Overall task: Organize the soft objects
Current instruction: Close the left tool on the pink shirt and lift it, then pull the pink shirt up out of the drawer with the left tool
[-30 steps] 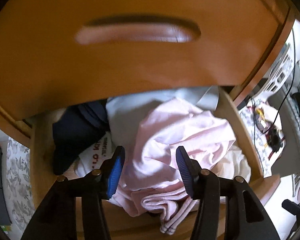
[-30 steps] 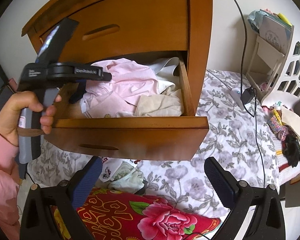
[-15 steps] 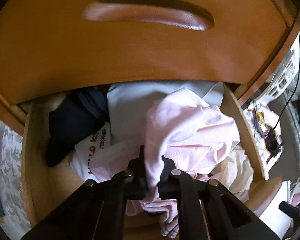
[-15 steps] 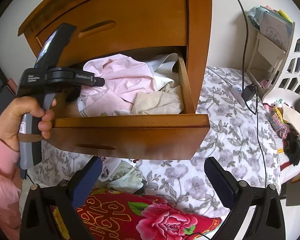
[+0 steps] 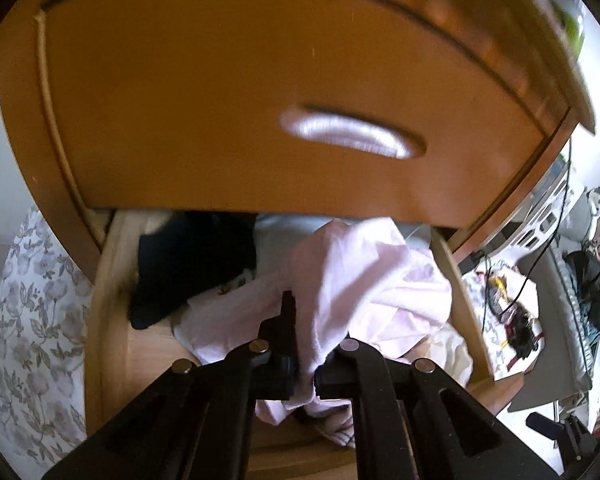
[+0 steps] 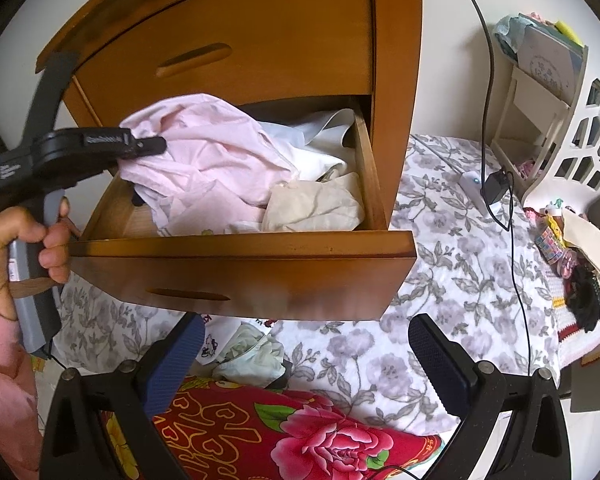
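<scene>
My left gripper was clamped on the pink garment in the open drawer; my right gripper hung wide, empty. I judged the thin pinch could slip, or drag the cream cloth out.

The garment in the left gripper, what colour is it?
Pale pink. The garment shows best in the right wrist view, pinched by the left gripper.

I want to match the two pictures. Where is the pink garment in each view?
Left wrist view: pink garment at lower centre, pinched in the left claw.
Right wrist view: left of centre, bulging up out of the open drawer.
Shared landmark: the upper drawer's handle slot.
</scene>
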`<state>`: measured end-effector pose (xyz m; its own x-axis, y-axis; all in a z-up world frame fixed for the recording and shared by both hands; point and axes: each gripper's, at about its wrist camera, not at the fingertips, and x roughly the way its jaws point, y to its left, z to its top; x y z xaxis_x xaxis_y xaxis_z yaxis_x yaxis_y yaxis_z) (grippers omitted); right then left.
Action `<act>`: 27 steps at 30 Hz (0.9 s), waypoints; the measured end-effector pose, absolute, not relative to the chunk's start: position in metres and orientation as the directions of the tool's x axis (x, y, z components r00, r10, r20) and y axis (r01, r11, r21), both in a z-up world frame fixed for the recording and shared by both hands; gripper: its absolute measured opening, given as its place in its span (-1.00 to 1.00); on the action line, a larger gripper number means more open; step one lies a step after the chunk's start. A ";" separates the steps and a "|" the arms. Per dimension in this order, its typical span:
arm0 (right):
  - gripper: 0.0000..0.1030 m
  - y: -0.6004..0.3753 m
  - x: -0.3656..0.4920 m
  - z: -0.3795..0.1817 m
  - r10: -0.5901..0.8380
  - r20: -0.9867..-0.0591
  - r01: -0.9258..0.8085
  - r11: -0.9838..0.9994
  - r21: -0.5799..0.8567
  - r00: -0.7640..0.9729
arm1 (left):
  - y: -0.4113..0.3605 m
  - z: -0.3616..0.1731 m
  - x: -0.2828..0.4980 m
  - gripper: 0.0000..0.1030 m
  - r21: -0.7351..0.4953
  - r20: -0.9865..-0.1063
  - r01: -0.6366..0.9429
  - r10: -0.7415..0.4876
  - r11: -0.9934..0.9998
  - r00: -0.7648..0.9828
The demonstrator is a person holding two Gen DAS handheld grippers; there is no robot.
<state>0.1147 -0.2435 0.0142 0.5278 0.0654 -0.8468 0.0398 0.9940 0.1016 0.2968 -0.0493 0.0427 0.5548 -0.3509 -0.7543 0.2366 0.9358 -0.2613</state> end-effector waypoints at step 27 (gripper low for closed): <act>1.00 -0.234 0.097 0.035 0.058 -0.822 0.026 0.996 0.089 0.567 | 0.005 0.168 0.228 -0.89 -0.258 -0.517 0.206 -0.315 0.944 0.796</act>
<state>0.0966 -0.2336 0.0345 0.5665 0.0583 -0.8220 0.0264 0.9957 0.0888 0.2285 0.0049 0.1678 0.7961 -0.3150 -0.5168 0.2063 0.9440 -0.2575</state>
